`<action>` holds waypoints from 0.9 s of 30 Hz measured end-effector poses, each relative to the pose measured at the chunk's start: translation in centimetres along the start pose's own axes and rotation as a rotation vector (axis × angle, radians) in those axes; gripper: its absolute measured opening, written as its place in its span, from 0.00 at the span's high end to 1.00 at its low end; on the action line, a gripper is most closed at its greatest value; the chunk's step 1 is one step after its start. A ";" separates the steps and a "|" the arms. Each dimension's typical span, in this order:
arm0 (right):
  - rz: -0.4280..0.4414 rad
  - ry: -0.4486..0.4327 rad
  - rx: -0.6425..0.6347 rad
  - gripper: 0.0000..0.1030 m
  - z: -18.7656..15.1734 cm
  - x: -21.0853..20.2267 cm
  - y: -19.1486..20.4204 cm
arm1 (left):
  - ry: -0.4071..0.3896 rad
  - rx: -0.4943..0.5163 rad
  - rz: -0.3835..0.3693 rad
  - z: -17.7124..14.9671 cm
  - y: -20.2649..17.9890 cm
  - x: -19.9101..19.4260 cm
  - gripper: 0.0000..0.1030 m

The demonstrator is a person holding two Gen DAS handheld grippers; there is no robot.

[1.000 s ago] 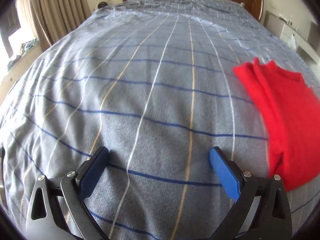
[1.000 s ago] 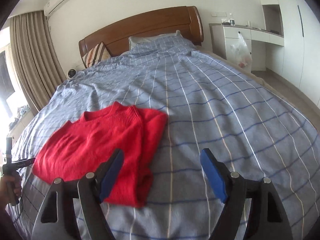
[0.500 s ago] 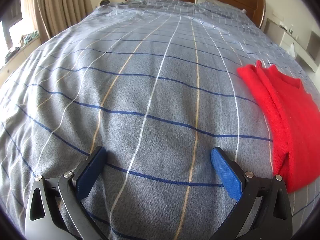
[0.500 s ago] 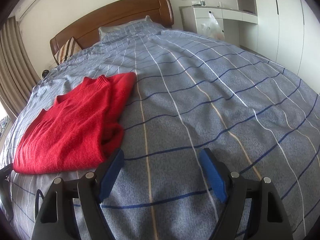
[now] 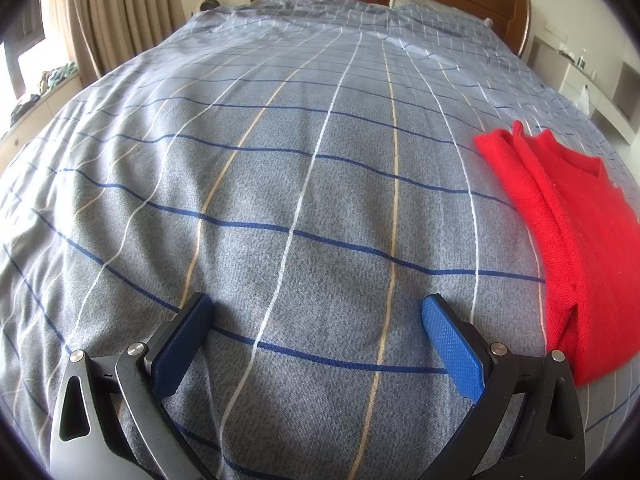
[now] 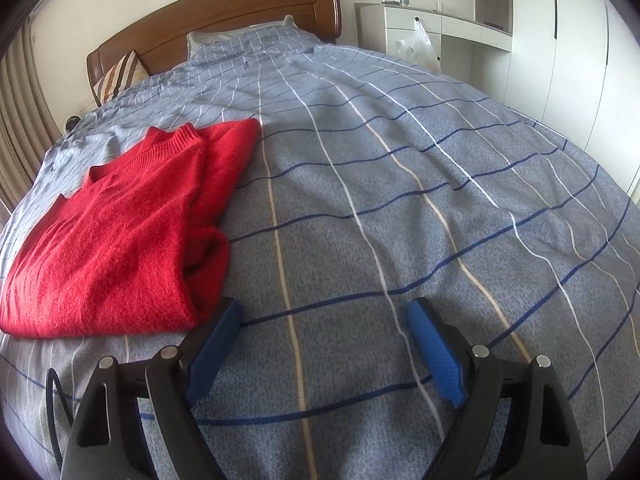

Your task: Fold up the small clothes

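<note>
On the checked blue bedspread point(image 6: 400, 208), my red sweater point(image 6: 120, 232) lies part-folded between both empty tools, the left tool point(image 5: 316, 320) spread wide, the right tool point(image 6: 324, 320) opening beside its hem; I should pinch both layers squarely before folding.

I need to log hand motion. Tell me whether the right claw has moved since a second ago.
Yes. The right claw has come down toward the bedspread: the headboard sits higher in its view, and the red sweater looms closer.
</note>
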State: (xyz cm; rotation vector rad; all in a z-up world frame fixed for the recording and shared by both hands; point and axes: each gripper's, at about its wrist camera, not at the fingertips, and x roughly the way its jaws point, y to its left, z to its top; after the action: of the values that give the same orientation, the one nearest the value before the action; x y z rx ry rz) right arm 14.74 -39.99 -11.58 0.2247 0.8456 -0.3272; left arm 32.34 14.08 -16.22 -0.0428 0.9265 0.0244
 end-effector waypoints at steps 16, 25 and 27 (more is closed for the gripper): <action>-0.005 -0.001 0.000 0.16 0.0 0.1 0.0 | 0.000 0.000 0.000 0.0 0.0 0.0 0.00; -0.008 -0.001 -0.001 0.15 0.0 0.0 0.0 | 0.000 0.000 0.000 0.0 0.0 0.0 0.00; -0.008 -0.001 -0.001 0.15 0.0 0.0 0.0 | 0.000 0.000 0.000 0.0 0.0 0.0 0.00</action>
State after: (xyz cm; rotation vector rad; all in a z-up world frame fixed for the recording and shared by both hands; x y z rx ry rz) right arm 14.77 -40.03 -11.61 0.2197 0.8458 -0.3346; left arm 32.34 14.10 -16.24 -0.0427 0.9269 0.0238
